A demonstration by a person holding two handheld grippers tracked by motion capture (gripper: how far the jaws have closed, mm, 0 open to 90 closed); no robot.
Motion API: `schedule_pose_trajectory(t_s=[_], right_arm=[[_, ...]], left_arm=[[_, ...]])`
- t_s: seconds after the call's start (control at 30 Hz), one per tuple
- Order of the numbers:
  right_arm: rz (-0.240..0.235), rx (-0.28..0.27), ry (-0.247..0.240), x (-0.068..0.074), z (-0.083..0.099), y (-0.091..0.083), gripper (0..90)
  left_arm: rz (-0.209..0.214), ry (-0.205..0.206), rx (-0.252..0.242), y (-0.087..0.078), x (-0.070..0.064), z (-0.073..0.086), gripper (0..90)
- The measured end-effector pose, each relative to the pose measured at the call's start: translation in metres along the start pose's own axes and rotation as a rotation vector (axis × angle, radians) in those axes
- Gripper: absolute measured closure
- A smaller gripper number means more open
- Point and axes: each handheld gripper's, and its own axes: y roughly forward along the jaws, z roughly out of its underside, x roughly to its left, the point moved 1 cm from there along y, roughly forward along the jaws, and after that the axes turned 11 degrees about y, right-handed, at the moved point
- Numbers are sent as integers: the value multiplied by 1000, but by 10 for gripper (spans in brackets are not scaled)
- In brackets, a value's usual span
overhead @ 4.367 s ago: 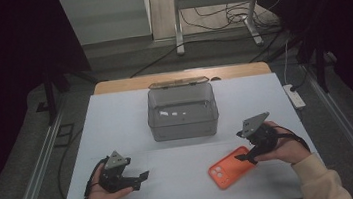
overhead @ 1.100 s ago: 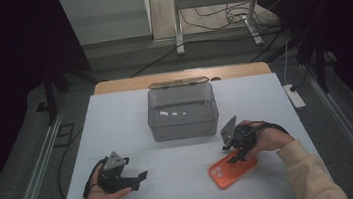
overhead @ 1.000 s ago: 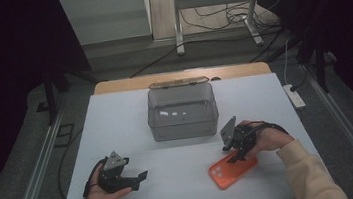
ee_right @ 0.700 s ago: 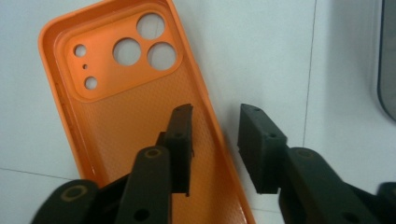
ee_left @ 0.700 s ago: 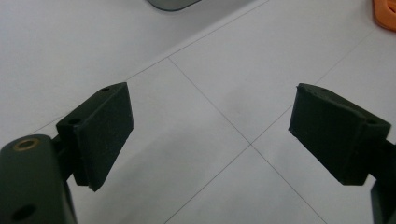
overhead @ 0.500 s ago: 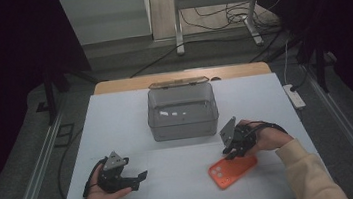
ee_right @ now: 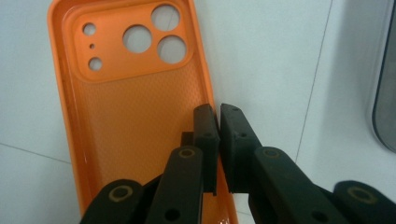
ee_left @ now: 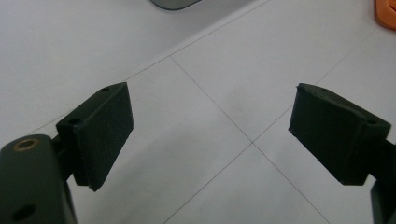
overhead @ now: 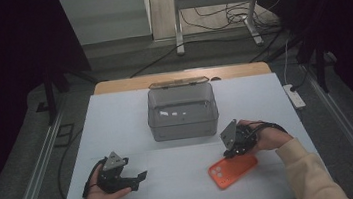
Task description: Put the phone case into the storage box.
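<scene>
White tabletop lies under both your grippers, crossed by thin seam lines. You have one orange phone case on it, open side up, and one clear lidded box standing well beyond your fingers. Your right gripper has its jaws pressed nearly together, pinching the case's right side wall, one finger inside the shell and one outside. Your left gripper rests with fingers spread wide over bare table, nothing between them. No object lies between the case and the box.
</scene>
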Motion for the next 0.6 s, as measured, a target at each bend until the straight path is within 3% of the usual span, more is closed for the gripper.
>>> schedule_pose_trajectory(t_s=[0.2,0.6], right_arm=[[-5,8,-27,1,0,-1,871],[4,-16,-32,3,-1,-7,882]], left_arm=[[-2,-4,-1,0,0,0,138],[-4,-3,-2,-1,1,1,137]])
